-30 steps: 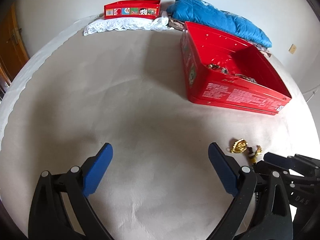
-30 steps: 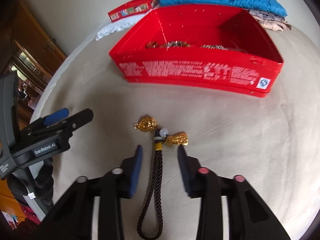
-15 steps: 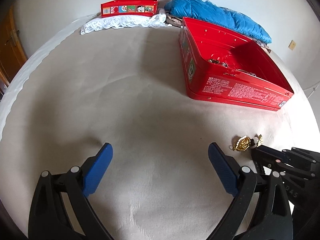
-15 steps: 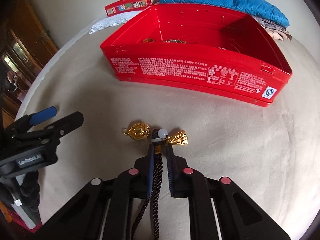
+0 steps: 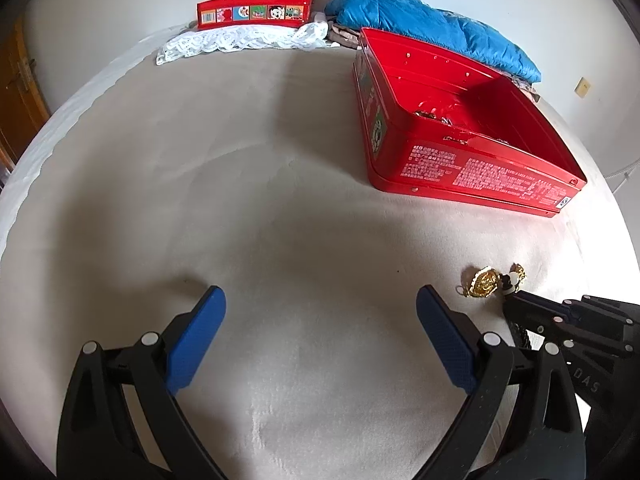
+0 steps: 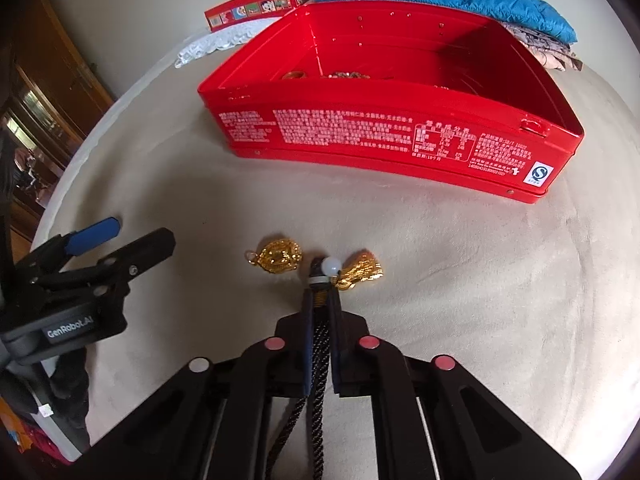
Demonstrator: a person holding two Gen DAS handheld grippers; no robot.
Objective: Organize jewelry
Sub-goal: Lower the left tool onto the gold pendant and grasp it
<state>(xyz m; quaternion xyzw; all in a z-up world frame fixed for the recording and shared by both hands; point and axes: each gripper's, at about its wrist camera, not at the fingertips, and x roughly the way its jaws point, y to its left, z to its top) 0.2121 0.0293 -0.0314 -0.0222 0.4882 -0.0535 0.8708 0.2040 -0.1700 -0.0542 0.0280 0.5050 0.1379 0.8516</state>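
Observation:
A charm on a black braided cord (image 6: 318, 360) lies on the beige cloth, with a white bead (image 6: 332, 266) and two gold pendants (image 6: 280, 258) at its far end. My right gripper (image 6: 320, 300) is shut on the cord just behind the bead; it also shows in the left wrist view (image 5: 516, 304), with the pendants (image 5: 484, 282) beside it. An open red tin (image 6: 392, 136) with several gold pieces inside stands beyond the charm. My left gripper (image 5: 320, 312) is open and empty over bare cloth, left of the charm.
The red tin (image 5: 472, 168) sits at the right of the left wrist view. A red lid (image 5: 256, 10) stands against the wall on white lace (image 5: 240, 40). A blue jacket (image 5: 432, 36) lies behind the tin. Wooden furniture (image 6: 48, 92) stands beyond the left edge.
My right gripper closed on the black cord behind the bead; a second ago its fingers were apart on either side of it. The left gripper stayed open and shifted slightly.

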